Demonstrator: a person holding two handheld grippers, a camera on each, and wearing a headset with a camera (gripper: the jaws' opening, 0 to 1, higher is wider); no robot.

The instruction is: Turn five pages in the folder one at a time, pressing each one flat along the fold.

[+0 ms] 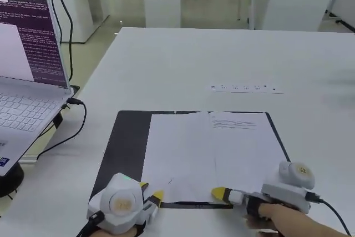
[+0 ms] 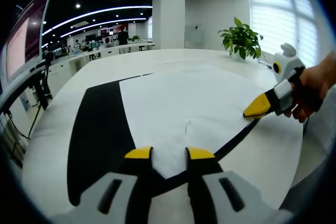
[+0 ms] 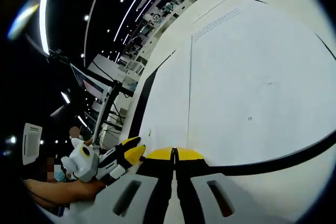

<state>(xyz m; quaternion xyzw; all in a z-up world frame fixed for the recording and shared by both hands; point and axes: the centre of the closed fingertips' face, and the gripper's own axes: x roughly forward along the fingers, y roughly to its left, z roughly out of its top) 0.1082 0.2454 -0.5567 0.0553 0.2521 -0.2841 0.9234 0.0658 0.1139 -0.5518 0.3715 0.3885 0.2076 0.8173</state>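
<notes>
Left gripper (image 1: 151,190) jaws are held slightly apart at the near edge of the folder (image 1: 125,148); right gripper (image 1: 218,193) jaws are pressed together there. The folder is laid open on the table (image 1: 166,65), beside a laptop (image 1: 28,81).

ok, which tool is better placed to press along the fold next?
Right, likely. The right tool is shut, its tip at the near end of the fold, ready to slide up it. The left tool is open at the near edge of the left page, away from the fold.
</notes>
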